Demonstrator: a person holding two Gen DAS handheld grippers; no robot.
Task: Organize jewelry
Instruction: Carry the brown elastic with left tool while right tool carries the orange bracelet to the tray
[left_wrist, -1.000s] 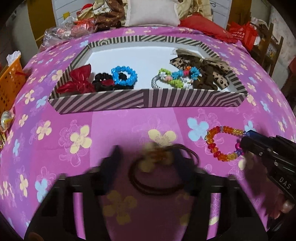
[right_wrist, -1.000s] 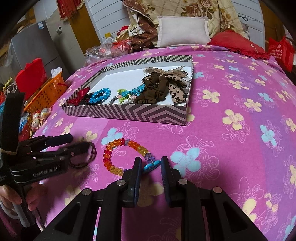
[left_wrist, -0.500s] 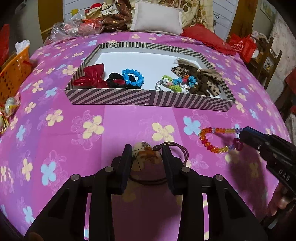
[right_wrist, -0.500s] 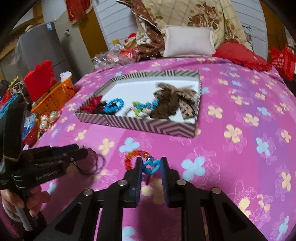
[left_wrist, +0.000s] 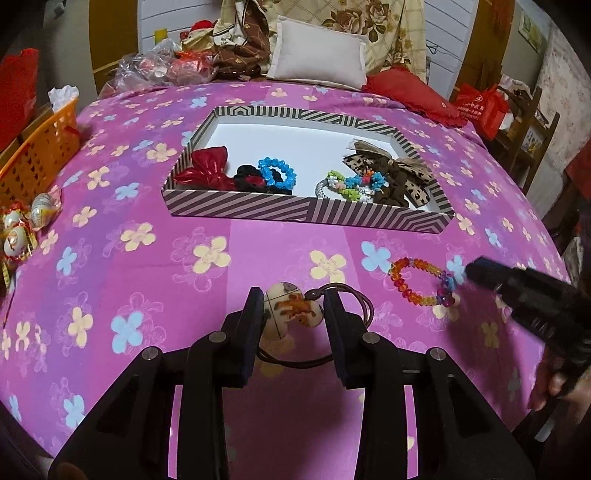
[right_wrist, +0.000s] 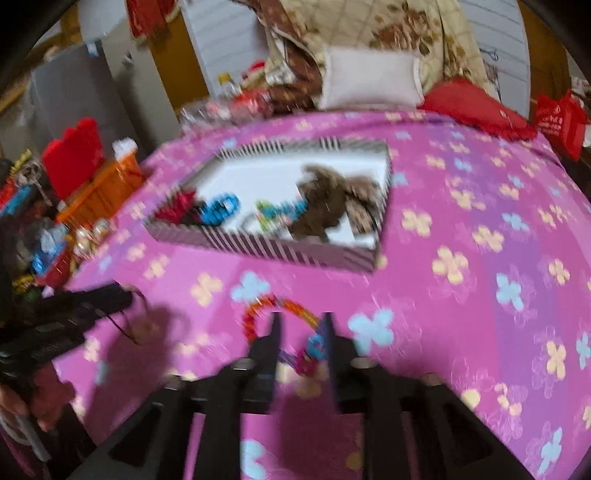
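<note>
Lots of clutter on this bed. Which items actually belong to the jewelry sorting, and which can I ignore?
Part of the job:
- striped shallow cardboard box of hair accessories
- brown elastic hair tie with cream heart charm, clamped in the left gripper
- orange-red beaded bracelet on the spread, between the opening jaws of the right gripper

Just lying about:
- orange plastic basket
- white pillow
- red cushion
- foil-wrapped eggs

Both wrist views downward, sharing striped box (left_wrist: 303, 214).
</note>
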